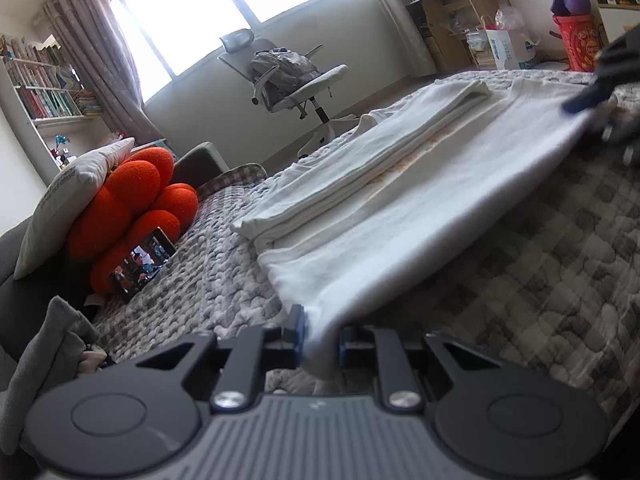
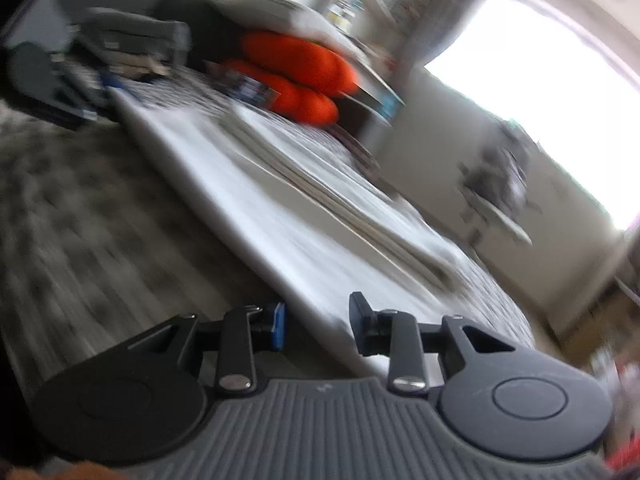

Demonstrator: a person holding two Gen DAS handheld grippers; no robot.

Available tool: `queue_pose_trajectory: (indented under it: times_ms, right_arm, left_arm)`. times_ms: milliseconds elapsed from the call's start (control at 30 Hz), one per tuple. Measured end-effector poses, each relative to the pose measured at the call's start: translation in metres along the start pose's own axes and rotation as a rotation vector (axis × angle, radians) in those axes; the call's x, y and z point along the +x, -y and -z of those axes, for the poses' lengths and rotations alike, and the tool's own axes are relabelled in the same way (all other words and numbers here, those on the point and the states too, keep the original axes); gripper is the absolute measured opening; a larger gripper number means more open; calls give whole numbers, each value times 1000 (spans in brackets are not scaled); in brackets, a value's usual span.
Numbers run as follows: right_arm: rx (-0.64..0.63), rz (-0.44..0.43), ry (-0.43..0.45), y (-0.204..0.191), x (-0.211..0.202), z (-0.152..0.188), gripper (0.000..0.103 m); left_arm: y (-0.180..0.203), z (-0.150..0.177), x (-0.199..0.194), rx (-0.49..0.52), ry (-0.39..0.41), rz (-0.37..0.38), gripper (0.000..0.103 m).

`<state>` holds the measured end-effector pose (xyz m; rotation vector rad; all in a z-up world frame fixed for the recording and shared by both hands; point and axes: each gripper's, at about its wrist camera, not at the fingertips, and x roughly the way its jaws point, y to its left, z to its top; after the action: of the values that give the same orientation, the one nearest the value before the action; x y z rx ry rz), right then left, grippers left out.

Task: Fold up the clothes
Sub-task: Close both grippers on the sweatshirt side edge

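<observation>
On the bed [image 1: 520, 280] lies a white garment [image 1: 400, 208], partly folded, its near edge lifted between the two tools: the left tool [image 1: 320, 344] is clamped narrow on one corner, while the right tool [image 2: 318, 326] stands wider around the other, pads apart from the cloth.

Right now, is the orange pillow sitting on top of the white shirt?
No, the orange pillow sits off beside the white shirt, against the grey couch.
</observation>
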<state>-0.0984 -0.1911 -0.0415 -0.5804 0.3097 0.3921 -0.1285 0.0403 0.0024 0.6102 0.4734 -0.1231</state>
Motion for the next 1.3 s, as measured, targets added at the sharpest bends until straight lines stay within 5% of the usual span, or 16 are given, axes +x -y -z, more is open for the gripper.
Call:
queue_pose_trajectory:
  times_ms: [167, 467, 600, 867, 1300]
  right_arm:
    - [17, 100, -62, 34, -14, 26, 32]
    - [8, 141, -22, 24, -7, 33, 22]
    - [-61, 204, -11, 20, -2, 34, 48]
    - [-150, 201, 14, 17, 1, 33, 48]
    - [-115, 171, -5, 15, -1, 32, 24]
  left_arm:
    - [-1, 0, 0, -8, -3, -1, 15]
    - [0, -2, 0, -6, -9, -9, 16]
    - [1, -1, 1, 3, -7, -11, 17]
    - [1, -5, -4, 18, 13, -27, 20]
    - [11, 1, -6, 140, 52, -63, 16]
